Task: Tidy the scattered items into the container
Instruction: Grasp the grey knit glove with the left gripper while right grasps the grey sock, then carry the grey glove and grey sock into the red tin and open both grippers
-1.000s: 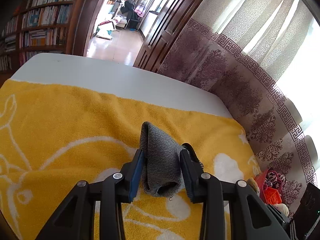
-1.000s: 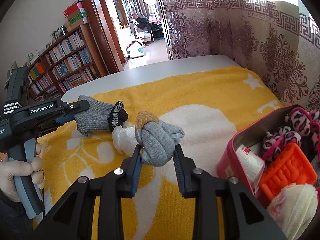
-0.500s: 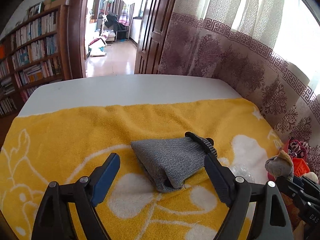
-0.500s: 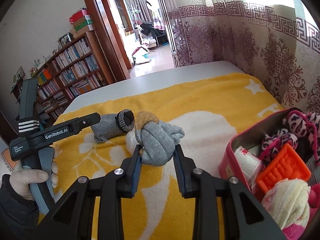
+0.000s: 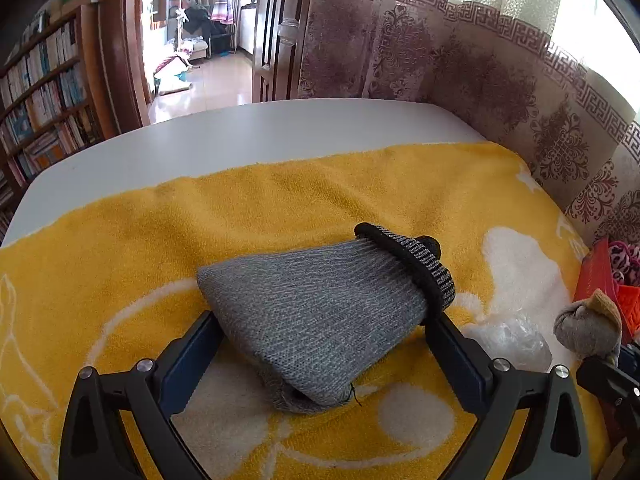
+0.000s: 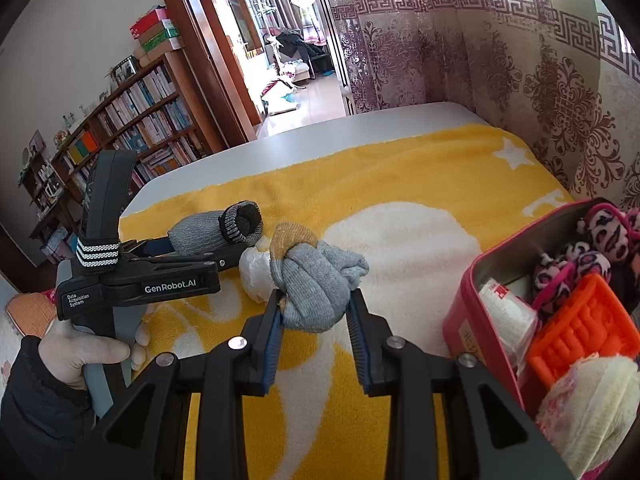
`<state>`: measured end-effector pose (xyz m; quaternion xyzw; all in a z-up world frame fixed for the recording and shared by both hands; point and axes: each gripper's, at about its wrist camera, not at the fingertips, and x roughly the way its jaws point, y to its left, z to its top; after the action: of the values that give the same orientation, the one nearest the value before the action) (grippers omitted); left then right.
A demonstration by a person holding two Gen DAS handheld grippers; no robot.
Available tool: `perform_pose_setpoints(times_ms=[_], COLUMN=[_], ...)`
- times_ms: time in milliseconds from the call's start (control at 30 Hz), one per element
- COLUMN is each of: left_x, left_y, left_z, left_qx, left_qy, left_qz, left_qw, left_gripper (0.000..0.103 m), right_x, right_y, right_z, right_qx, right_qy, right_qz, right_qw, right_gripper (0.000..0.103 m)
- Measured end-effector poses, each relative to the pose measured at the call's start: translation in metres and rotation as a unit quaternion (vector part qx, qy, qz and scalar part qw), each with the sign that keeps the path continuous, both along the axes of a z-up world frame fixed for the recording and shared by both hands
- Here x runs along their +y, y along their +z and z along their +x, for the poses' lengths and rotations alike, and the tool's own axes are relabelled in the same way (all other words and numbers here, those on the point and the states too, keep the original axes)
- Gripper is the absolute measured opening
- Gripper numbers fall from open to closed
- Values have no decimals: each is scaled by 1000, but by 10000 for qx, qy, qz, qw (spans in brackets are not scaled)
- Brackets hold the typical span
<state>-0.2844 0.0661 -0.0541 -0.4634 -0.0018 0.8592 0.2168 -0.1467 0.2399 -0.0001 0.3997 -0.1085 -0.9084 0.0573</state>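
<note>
A grey sock with a black cuff (image 5: 320, 312) lies flat on the yellow towel (image 5: 280, 208). My left gripper (image 5: 322, 322) straddles it with its jaws opening wide, and the pads are not pressing on the sock. The right gripper (image 6: 316, 312) is shut on a balled grey sock with a tan toe (image 6: 316, 280), held just above the towel. That balled sock (image 5: 588, 328) also shows at the right edge of the left wrist view. The pink tin (image 6: 472, 312) stands open at the right, beside the right gripper.
The tin holds an orange plastic piece (image 6: 580, 332), leopard-print hair ties (image 6: 600, 240), a cream fluffy ball (image 6: 592, 400) and a white roll (image 6: 504, 308). A clear-wrapped white lump (image 6: 254, 276) lies between the two socks. A gloved hand (image 6: 80, 348) grips the left handle. Curtains hang close behind the table.
The left gripper went from shut on the black-cuffed sock to wide open, and the sock dropped flat onto the towel. The left gripper also sank and rolled. The right gripper kept still.
</note>
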Motion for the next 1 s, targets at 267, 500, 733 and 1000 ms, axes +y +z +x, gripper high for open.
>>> perform_pose_setpoints(times_ms=[267, 500, 733, 1000], left_x=[-32, -46, -26, 46], left_y=[15, 42, 87, 119], left_z=[-2, 23, 55, 94], left_qx=[67, 356, 674, 804], left_qy=[528, 550, 222, -598], left_qz=[853, 1173, 1493, 1689], left_qw=[9949, 9909, 9862, 9805], left_gripper=[54, 50, 50, 50], right_x=[-1, 3, 32, 107], right_y=[0, 14, 49, 65], right_z=[2, 10, 36, 96], right_qx=[40, 268, 709, 848], right_qy=[24, -56, -462, -1354], right_qz=[0, -89, -213, -130], right_qw=[10000, 9996, 9962, 9871], right_gripper=[34, 34, 34, 34])
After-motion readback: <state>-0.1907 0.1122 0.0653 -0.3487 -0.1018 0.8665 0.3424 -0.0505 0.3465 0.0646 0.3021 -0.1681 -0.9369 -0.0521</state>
